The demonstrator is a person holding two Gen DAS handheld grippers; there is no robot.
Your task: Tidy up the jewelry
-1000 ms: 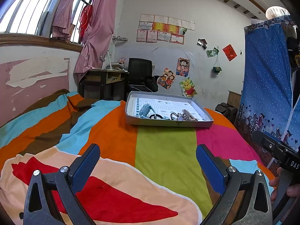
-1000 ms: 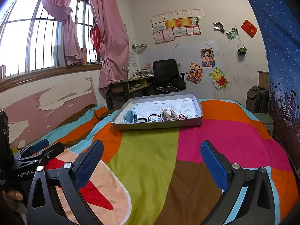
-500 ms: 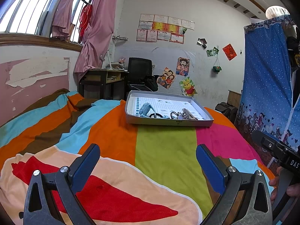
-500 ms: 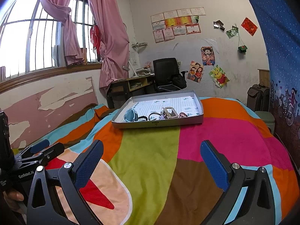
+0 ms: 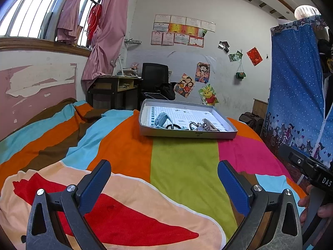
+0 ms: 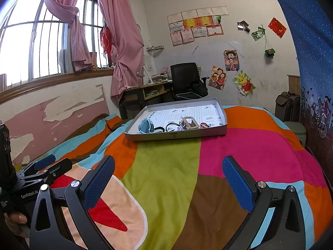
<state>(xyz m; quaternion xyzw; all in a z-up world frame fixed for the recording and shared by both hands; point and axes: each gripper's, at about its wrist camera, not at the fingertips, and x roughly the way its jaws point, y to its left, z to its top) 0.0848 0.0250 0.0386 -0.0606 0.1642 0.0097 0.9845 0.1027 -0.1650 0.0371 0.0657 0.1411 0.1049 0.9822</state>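
Left gripper [image 5: 164,176]: blue-padded fingers spread wide, nothing between them, held low over the multicoloured striped bedspread [image 5: 183,158]. Right gripper [image 6: 168,173]: same condition, jaws wide apart and empty, also above the bedspread, beside the left one.

Shallow grey cardboard tray with a white grid-printed lining [image 6: 177,134] rests on the bedspread, well ahead of both grippers, toward the far end of the bed. Inside, along its near wall: a pale blue wristwatch [image 6: 146,126] at the left end, dark looped bands [image 6: 160,128] just beside it, a metallic silver clasp-like piece [image 6: 189,123] near the middle, small red-and-dark items at its right. Finer detail too small to resolve.

Beyond the bed: a black office chair [image 5: 155,77] at a wooden desk [image 5: 116,85].
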